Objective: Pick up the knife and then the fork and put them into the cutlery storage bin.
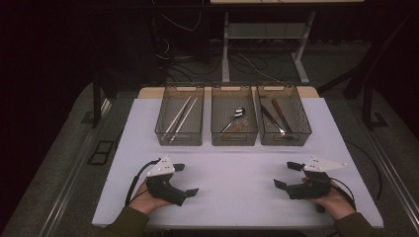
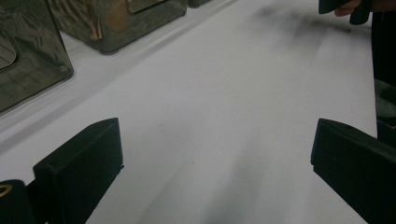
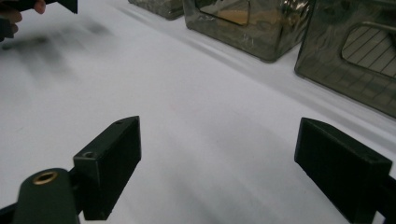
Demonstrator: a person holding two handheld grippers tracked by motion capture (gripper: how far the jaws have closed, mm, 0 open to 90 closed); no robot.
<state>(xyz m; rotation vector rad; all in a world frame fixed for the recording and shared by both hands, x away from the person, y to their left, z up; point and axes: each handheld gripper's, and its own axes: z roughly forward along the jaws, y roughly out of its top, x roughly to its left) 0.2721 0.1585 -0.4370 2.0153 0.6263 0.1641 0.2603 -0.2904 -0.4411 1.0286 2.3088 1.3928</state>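
Observation:
Low over the front of the white table [image 1: 232, 163], each of the person's hands holds one gripper, and the two point inward at each other. My left gripper [image 1: 186, 179] is at the front left, jaws wide apart and empty; its own view has bare white surface between the jaws of the left gripper [image 2: 215, 163]. Over at the front right, my right gripper [image 1: 287, 175] is open too, with nothing between the jaws of the right gripper [image 3: 224, 158]. Three smoky see-through bins line the back: the left bin [image 1: 180, 114] holds pale sticks, the middle bin [image 1: 234, 116] a spoon [image 1: 236, 117], the right bin [image 1: 283, 116] brown-handled utensils.
A wide stretch of bare white surface lies between the grippers and the bins. The table's front edge runs just under the hands. Dark floor, cables and a desk frame [image 1: 262, 44] lie beyond the table. Bin walls [image 2: 116, 23] [image 3: 247, 23] show at the top of both gripper views.

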